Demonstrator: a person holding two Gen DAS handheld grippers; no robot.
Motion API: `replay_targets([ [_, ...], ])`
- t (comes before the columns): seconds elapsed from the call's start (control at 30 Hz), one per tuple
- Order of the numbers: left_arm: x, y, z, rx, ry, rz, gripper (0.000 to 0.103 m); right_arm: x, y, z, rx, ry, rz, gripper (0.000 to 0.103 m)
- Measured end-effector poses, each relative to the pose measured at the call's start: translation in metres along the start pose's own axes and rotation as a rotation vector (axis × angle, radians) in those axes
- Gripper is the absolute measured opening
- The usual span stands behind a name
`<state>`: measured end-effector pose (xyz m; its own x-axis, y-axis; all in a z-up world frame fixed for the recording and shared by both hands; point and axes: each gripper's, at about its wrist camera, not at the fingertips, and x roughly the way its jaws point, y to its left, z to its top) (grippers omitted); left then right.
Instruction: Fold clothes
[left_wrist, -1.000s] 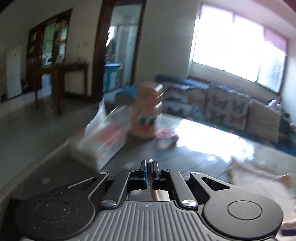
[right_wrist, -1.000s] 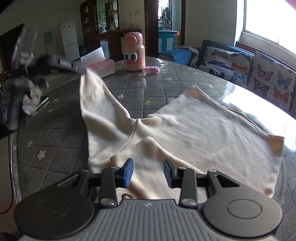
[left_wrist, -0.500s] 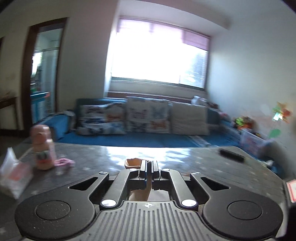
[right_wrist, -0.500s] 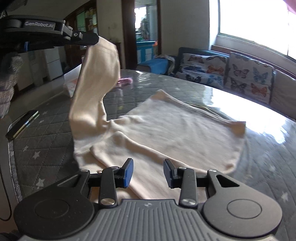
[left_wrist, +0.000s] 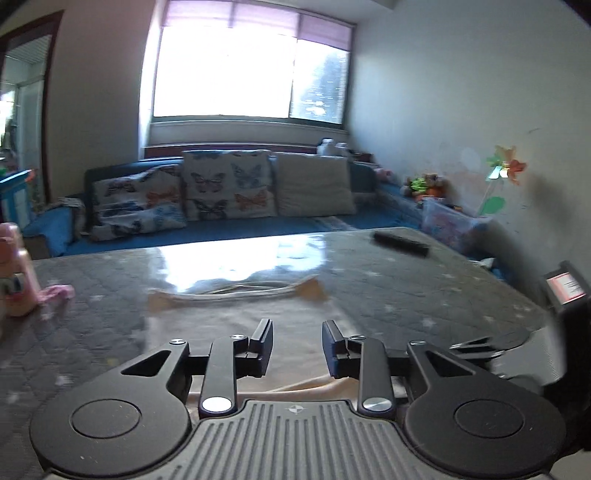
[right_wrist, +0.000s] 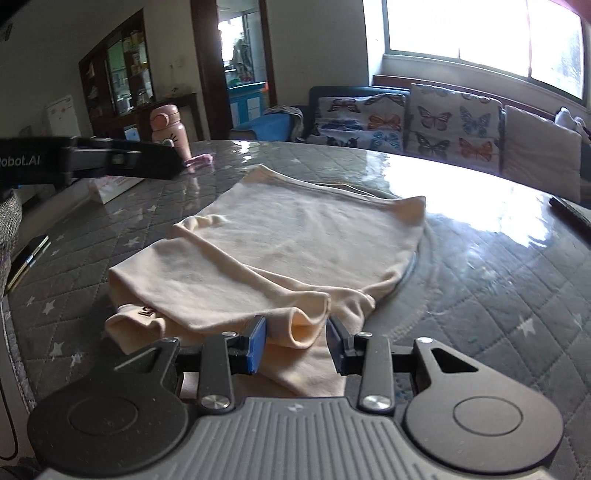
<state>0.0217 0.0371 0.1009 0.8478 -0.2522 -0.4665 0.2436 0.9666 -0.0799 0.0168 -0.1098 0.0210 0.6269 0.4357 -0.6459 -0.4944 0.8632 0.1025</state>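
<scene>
A cream shirt (right_wrist: 295, 236) lies flat on the grey quilted table (right_wrist: 480, 295), with one sleeve folded across its body. My left gripper (left_wrist: 297, 332) hovers low over the cloth (left_wrist: 236, 321); its jaws are opening and nothing is between them. From the right wrist view it shows as a black arm (right_wrist: 173, 164) reaching in from the left, above the table. My right gripper (right_wrist: 295, 334) stands open at the shirt's near edge. A rolled sleeve cuff (right_wrist: 304, 330) lies in the gap between its blue pads (right_wrist: 256, 341), and they are not squeezing it.
A pink bottle (right_wrist: 168, 127) and a small pink item (right_wrist: 201, 160) stand at the far left, beside a tissue pack (right_wrist: 110, 184). A phone (right_wrist: 27, 258) lies at the left edge. A black remote (left_wrist: 400, 242) rests far right. A sofa (left_wrist: 229, 192) stands beyond the table.
The left gripper carried the raised sleeve over the shirt and let it go; its jaws went from shut to apart. The sleeve now lies flat. The right gripper slid up to the cuff.
</scene>
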Motion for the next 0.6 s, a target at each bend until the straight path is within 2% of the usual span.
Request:
replay_targets([
  [0.13,0.000,0.039,-0.013,-0.009,0.035,0.101,0.032,-0.002,-0.004,0.002,0.030,-0.003,0.016,0.036],
  [0.3,0.007,0.066,-0.046,-0.023,0.116,0.171,0.031,-0.007,-0.007,0.010,0.052,-0.033,0.013,0.036],
  [0.5,0.020,0.065,-0.062,-0.033,0.150,0.163,0.030,0.025,-0.008,0.014,0.065,0.019,-0.014,0.035],
  [0.6,0.024,0.062,-0.062,-0.016,0.148,0.148,0.030,0.041,-0.005,0.013,0.051,0.039,-0.035,0.026],
])
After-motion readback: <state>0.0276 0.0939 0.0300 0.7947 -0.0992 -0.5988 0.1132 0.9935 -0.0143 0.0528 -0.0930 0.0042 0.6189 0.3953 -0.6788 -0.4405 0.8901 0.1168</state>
